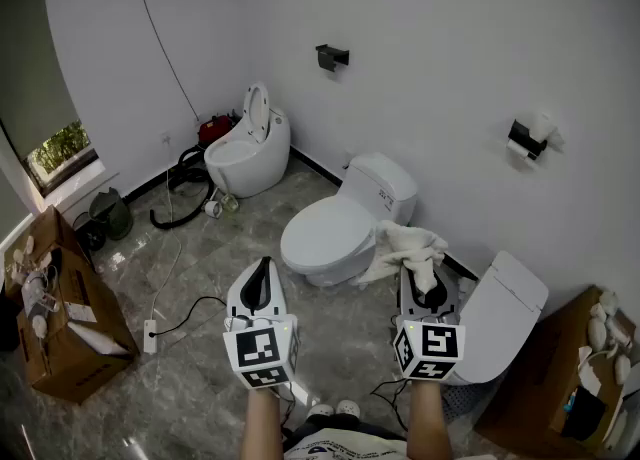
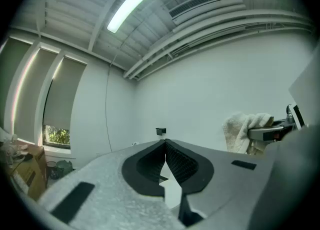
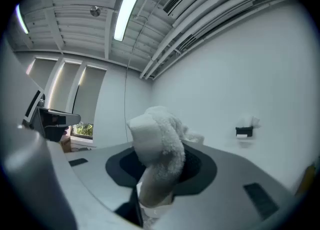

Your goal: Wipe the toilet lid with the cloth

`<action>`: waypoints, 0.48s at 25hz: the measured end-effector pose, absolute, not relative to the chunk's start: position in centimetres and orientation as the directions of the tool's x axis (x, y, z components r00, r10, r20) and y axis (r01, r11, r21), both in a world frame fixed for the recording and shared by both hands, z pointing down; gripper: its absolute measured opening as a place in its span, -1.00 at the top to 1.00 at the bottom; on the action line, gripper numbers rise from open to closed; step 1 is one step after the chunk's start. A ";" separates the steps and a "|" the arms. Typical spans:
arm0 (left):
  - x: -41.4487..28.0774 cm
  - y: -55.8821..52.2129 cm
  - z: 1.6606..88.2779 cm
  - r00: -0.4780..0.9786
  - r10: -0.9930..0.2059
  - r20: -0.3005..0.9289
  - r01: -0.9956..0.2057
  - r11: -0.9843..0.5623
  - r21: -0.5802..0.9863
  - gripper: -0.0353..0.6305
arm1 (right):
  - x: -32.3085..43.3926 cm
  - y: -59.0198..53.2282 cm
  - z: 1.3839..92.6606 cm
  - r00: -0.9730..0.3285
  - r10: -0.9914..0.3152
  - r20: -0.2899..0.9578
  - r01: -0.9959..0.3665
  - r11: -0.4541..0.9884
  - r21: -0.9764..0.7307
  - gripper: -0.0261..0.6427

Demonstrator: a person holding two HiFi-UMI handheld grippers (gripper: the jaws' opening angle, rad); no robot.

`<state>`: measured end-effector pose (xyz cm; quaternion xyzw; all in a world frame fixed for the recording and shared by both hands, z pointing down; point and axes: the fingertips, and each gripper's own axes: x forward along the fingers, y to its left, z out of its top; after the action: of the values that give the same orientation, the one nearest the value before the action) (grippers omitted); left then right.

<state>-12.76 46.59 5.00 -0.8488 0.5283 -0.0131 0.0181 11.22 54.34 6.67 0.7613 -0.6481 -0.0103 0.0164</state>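
The cloth (image 1: 408,246), white and thick-piled, is bunched in the right tongs (image 1: 425,283), which are clamped on one fold of it while the rest flops loose over the tips. From the head view it hangs by the right edge of the toilet lid (image 1: 325,231), which is shut. The right gripper view looks out at wall and ceiling, so I judge the cloth is held in the air, not yet pressed to the lid. The left tongs (image 1: 262,266) are together with nothing in them, held out level beside the right, near the front of the lid. The main risk is the grip: only a fold is caught, so dragging it across the smooth lid could pull the cloth free or leave just a loose tail skimming the surface. Another toilet (image 1: 500,313) stands just beside the right gripper and could be knocked on a wide sweep. A cable (image 1: 195,308) trails on the floor near the person's feet. Farther off, a third toilet (image 1: 245,148) by the wall has its lid raised and its bowl open. A cardboard box (image 1: 75,348) at the left holds loose pale and corded items I cannot identify. A second box (image 1: 545,373) at the right also holds small things too unclear to name.
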 end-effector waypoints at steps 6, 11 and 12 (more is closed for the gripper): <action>-12.4 46.2 5.0 0.438 -0.899 0.002 -0.898 -0.438 -0.046 0.87 | 11.7 54.0 6.8 0.158 -0.987 0.004 -0.987 -0.158 0.036 0.54; -11.9 45.5 5.2 0.434 -0.901 0.007 -0.900 -0.434 -0.050 0.87 | 12.1 53.1 7.2 0.150 -0.989 0.011 -0.988 -0.149 0.035 0.54; -11.8 45.3 5.2 0.432 -0.902 0.008 -0.901 -0.431 -0.050 0.87 | 12.3 52.9 7.3 0.148 -0.989 0.013 -0.988 -0.148 0.034 0.54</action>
<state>-11.77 45.28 5.25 -0.8458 0.5328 -0.0167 0.0192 12.29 52.87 7.28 0.7575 -0.6525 -0.0064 0.0170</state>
